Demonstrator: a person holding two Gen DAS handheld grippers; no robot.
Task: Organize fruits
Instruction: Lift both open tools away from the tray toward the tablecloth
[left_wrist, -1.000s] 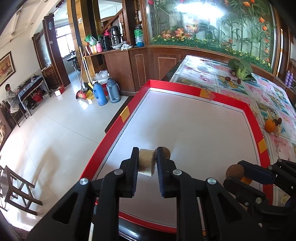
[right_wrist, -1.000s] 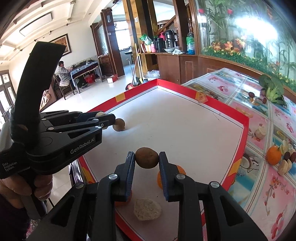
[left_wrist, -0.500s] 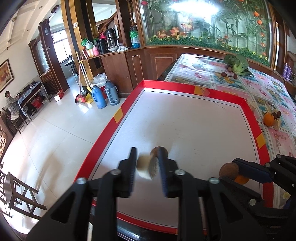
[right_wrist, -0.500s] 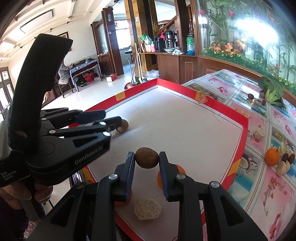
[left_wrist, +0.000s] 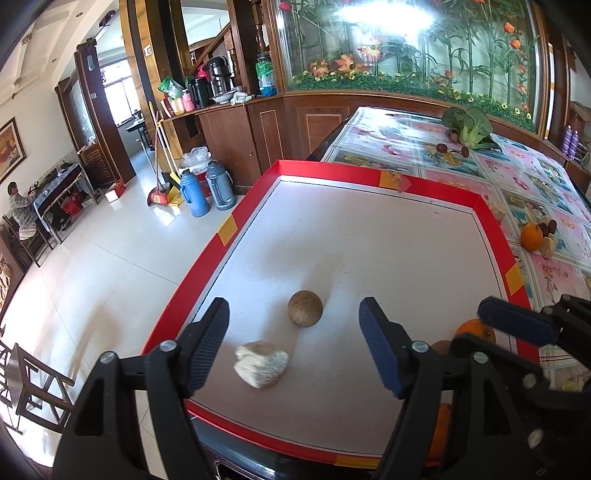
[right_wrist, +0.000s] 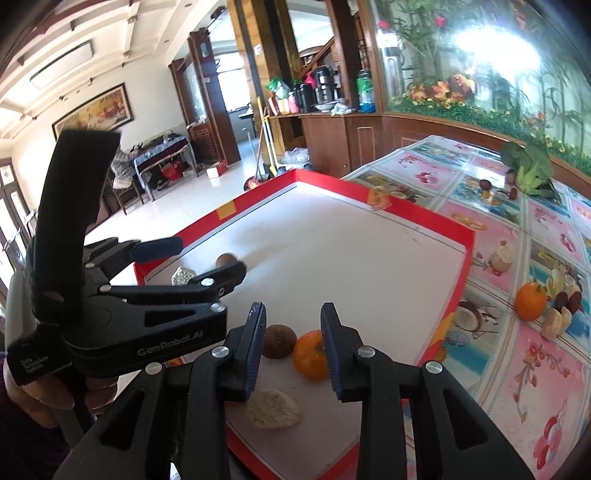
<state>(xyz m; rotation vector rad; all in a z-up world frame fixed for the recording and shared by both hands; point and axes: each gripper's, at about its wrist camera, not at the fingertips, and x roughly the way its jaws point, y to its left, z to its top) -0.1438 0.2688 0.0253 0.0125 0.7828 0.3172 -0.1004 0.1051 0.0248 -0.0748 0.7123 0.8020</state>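
Note:
In the left wrist view my left gripper (left_wrist: 293, 349) is open and empty above the red-rimmed white tray (left_wrist: 236, 218). A pale rough fruit (left_wrist: 261, 363) lies on the tray between its fingers, with a brown round fruit (left_wrist: 305, 308) just beyond. In the right wrist view my right gripper (right_wrist: 293, 347) is open and empty. A brown fruit (right_wrist: 277, 340) and an orange (right_wrist: 312, 354) lie on the tray between its fingers, and a pale rough piece (right_wrist: 272, 408) lies nearer the tray's front edge. The left gripper (right_wrist: 192, 258) shows at the left there, and the right gripper (left_wrist: 491, 328) shows at the right in the left wrist view.
Outside the tray, on the patterned tablecloth (right_wrist: 517, 369), sit an orange (right_wrist: 530, 301) with small dark and pale pieces, a pale chunk (right_wrist: 501, 257) and a leafy green vegetable (right_wrist: 528, 166). The tray's left rim borders the table edge above the tiled floor (left_wrist: 92, 277).
Both grippers have opened. The left one let the pale fruit go onto the tray. The right one let the brown fruit go, and it now lies beside the orange.

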